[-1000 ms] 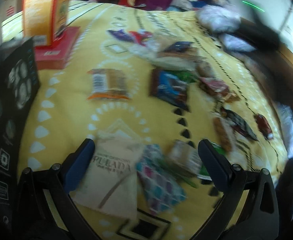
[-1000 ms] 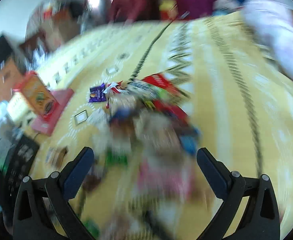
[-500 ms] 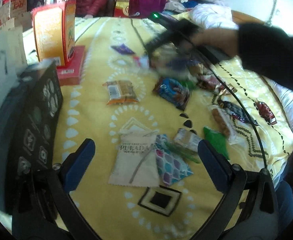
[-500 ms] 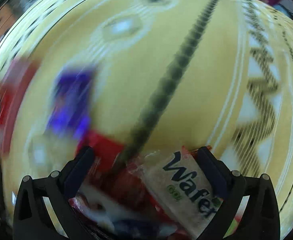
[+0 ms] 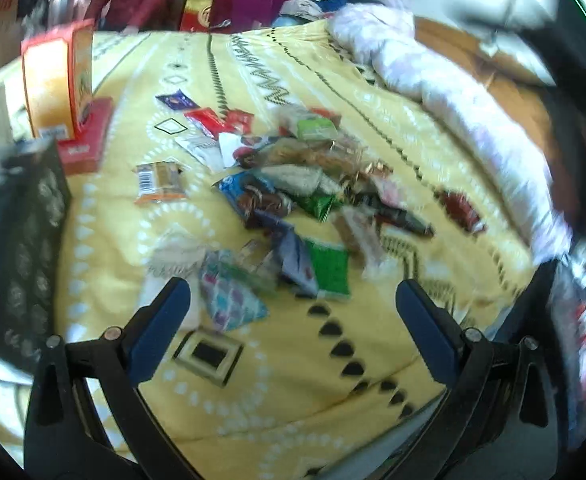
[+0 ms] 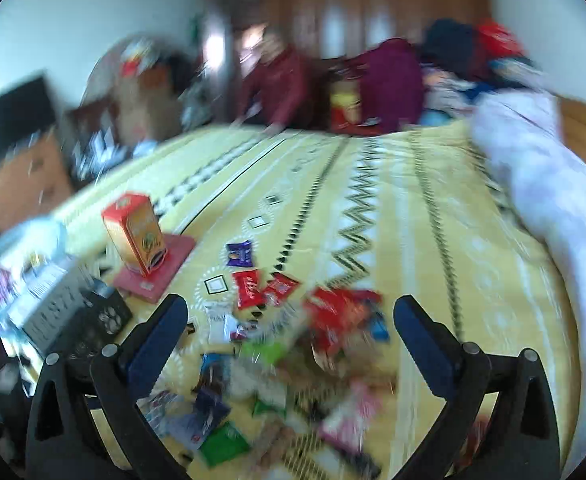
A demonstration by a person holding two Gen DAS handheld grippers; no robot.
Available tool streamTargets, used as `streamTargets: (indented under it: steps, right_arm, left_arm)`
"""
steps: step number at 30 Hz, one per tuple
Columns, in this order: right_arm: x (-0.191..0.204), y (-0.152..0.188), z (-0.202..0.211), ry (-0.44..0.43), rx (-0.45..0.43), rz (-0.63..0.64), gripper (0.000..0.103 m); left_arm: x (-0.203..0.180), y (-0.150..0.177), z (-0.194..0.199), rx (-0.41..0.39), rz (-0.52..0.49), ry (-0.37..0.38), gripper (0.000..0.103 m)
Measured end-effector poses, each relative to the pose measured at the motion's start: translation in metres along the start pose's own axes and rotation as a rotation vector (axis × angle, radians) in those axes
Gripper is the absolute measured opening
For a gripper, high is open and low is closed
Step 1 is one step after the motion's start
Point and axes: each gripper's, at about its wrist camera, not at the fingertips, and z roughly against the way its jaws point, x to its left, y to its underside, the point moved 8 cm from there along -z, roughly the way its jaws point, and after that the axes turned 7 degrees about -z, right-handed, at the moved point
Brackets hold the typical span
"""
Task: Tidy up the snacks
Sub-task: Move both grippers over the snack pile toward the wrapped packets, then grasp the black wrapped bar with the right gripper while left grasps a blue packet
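Above the yellow bedspread, both the left gripper and right gripper hang spread apart and empty over the scattered snack packets, so sorting seems barely begun; next, choose one packet and descend.

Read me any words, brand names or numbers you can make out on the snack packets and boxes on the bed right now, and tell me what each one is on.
No text can be read in either view.
Orange box: print too blurred.
Red box under it: white label unreadable.
Orange wrapper: barcode only, digits too small.
Grey box: large marks, perhaps numbers, too smeared to tell.
Snack pile: all print blurred by motion.
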Motion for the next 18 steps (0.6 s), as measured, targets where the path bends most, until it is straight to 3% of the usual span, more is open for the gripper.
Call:
streamTargets:
  steps: [2, 4, 6, 8, 11, 13, 16, 18]
  right_arm:
    - [-0.021, 0.036, 0.012, 0.006, 0.066, -0.094, 0.103]
    - [-0.036, 0.069, 0.013, 0.024, 0.128, -0.158, 0.103]
    - [-0.046, 0.107, 0.009, 0.03, 0.188, -0.182, 0.099]
    - [-0.058, 0.135, 0.018, 0.031, 0.218, -0.195, 0.096]
    - [-0.073, 0.157, 0.027, 0.036, 0.254, -0.191, 0.094]
    - [-0.08, 0.166, 0.028, 0.035, 0.264, -0.187, 0.094]
    - [-0.082, 0.165, 0.025, 0.016, 0.273, -0.173, 0.094]
    - [-0.081, 0.166, 0.021, 0.006, 0.274, -0.157, 0.094]
  left_arm:
    - [-0.004, -0.01, -0.01, 0.008, -0.016, -0.004, 0.1]
    - [-0.011, -0.019, -0.026, 0.029, -0.043, 0.014, 0.091]
    - [-0.019, -0.024, -0.044, 0.076, -0.051, 0.068, 0.062]
    - [-0.025, -0.024, -0.058, 0.114, -0.06, 0.091, 0.052]
    - [-0.032, -0.02, -0.076, 0.155, -0.116, 0.065, 0.051]
    - [-0.031, -0.02, -0.079, 0.163, -0.14, -0.003, 0.043]
    - [-0.032, -0.025, -0.07, 0.124, -0.145, -0.036, 0.046]
    - [-0.031, -0.019, -0.076, 0.157, -0.164, -0.048, 0.047]
